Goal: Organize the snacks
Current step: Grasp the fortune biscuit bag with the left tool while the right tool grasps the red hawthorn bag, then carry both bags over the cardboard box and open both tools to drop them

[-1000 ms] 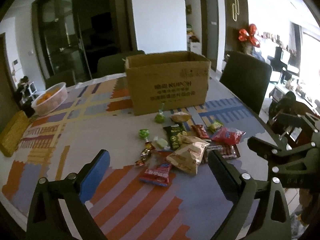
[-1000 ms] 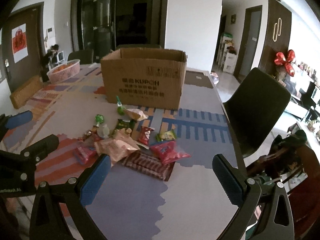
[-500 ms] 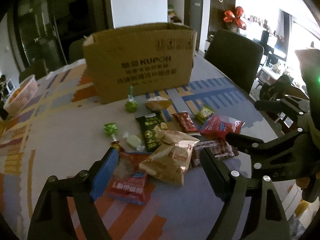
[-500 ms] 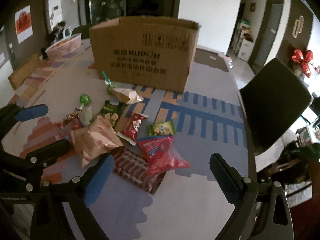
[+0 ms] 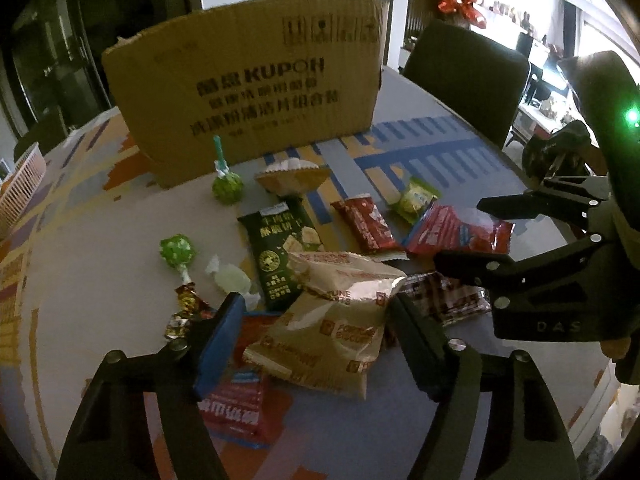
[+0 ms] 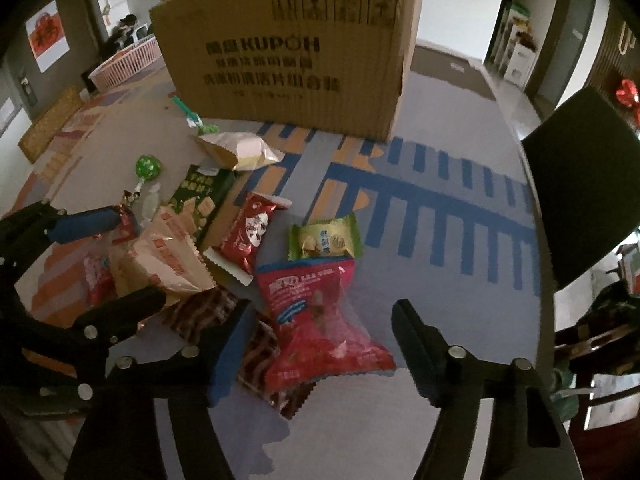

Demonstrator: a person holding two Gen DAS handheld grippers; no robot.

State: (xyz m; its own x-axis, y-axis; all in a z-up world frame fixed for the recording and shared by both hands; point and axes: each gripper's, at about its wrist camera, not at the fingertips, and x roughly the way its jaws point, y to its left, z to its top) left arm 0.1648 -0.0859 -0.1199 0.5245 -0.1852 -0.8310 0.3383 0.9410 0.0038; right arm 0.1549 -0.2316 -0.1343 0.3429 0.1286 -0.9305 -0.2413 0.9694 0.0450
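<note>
A pile of snack packets lies on the table before a brown cardboard box point(image 5: 256, 84), also in the right wrist view point(image 6: 292, 48). My left gripper point(image 5: 316, 344) is open, its fingers on either side of a tan biscuit bag point(image 5: 332, 320), just above it. My right gripper point(image 6: 320, 344) is open, its fingers on either side of a red snack bag point(image 6: 320, 320). Nearby lie a dark green cracker packet point(image 5: 280, 252), a red candy packet point(image 6: 250, 236), a small green packet point(image 6: 324, 238), green lollipops point(image 5: 178, 252) and a dark striped packet point(image 6: 204, 312).
The table carries a patterned cloth point(image 6: 440, 200). A dark chair point(image 6: 580, 180) stands at the right edge. A pink basket point(image 6: 128, 60) and a woven box point(image 6: 52, 124) sit at the far left. A flat red packet point(image 5: 240, 408) lies under my left gripper.
Both grippers have moved forward and down toward the snack pile. The left now straddles the tan biscuit bag and the right straddles the red bag. Both stay open.
</note>
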